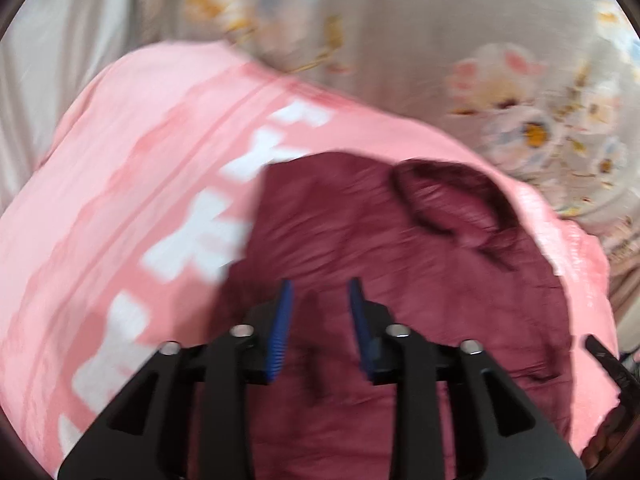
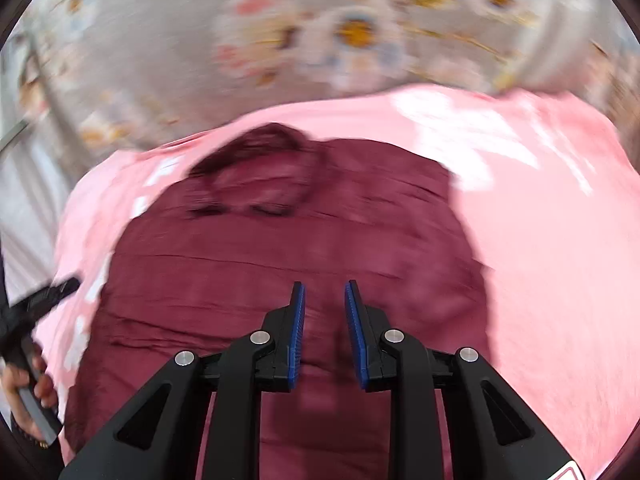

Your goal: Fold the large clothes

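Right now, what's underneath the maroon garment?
The maroon garment lies on a pink blanket with white lettering, which itself rests on floral bedding. The blanket's part directly beneath the garment is covered and can't be seen.

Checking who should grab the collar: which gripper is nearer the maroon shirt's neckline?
Hard to call; roughly equal. Left gripper sits below the neckline, which lies up-right. Right gripper sits below it too, neckline up-left.

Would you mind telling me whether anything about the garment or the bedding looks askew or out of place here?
Nothing clearly stands out. The maroon garment lies fairly flat on the pink blanket, neckline away from both open grippers, with only light creases. The pink blanket sits on the floral sheet. Motion blur hides finer detail.
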### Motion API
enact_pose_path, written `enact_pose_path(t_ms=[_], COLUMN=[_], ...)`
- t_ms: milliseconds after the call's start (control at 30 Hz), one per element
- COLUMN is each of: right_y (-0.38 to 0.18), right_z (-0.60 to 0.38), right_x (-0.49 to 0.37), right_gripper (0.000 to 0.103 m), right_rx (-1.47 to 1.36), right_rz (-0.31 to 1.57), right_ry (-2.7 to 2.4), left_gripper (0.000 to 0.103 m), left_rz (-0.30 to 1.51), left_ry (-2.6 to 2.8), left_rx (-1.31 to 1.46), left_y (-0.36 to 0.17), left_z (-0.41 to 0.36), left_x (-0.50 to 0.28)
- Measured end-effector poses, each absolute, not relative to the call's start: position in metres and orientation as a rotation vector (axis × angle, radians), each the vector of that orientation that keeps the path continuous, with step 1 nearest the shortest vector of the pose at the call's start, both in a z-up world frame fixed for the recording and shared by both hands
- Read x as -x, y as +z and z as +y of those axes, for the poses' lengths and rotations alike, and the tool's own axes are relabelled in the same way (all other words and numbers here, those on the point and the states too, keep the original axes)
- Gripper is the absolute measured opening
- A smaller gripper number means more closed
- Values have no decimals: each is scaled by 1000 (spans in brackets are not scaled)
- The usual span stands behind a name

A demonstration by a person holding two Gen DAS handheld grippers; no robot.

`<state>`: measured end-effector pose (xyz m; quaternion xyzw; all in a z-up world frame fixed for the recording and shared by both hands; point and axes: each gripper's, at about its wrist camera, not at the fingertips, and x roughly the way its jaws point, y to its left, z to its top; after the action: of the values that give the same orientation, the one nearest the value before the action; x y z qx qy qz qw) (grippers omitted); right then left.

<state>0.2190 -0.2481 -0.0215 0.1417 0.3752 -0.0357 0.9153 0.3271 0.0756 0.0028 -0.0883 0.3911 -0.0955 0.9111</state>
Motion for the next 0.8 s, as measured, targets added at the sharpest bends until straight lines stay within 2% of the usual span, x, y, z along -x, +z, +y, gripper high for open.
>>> enact_pose_path(t_ms=[100, 267, 433, 800], right_y=[-24, -60, -95, -104], right_z=[-215, -175, -169, -153], right_x=[-246, -287, -293, -281], right_gripper=[22, 21, 17, 16], right_rx=[-233, -169, -176, -70], right_rz=[797, 887, 929, 850], right_ry=[-2, 40, 39, -2], left_gripper=[37, 36, 36, 37], left_rz=[823, 929, 945, 865], left_ry=[-243, -238, -226, -213], left_rx=[128, 102, 106, 40], left_y=[5, -36, -70, -84], left_z=[30, -13, -17, -21], left_x=[-344, -367, -363, -349])
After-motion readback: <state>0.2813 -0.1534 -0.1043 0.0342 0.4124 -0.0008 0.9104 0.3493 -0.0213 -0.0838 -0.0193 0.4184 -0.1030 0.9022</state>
